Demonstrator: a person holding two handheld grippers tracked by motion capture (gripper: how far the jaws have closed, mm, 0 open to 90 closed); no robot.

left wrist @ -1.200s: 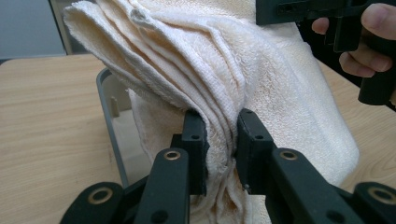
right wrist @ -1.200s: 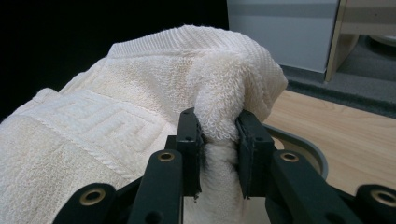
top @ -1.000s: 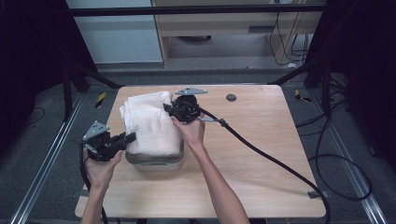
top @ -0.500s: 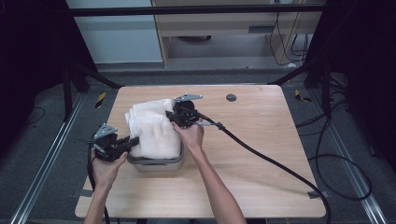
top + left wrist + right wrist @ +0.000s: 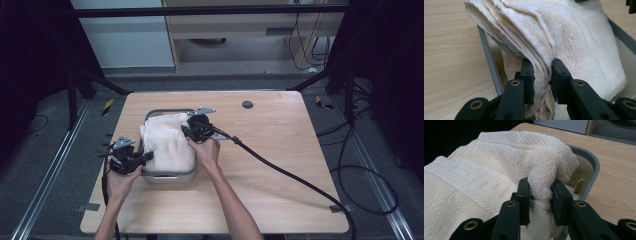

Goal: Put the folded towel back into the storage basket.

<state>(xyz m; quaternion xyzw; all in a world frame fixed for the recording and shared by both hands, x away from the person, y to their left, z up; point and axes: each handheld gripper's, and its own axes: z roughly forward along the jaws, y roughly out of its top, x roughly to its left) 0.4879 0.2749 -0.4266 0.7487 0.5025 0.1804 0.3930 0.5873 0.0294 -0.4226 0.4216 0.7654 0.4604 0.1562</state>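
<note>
While towel drapes over bin, left hand-held gripper and right hand-held gripper pinch opposite folds.

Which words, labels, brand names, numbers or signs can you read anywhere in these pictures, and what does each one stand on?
None: no readable text stands on anything.
The towel carries only a woven key pattern, no letters.
The grey tub and the wooden table bear no label or print.

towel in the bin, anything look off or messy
Slightly: the towel is not fully inside the grey bin. It bulges above the rim, one corner drooping over the far edge. No damage or spill is visible.
</note>
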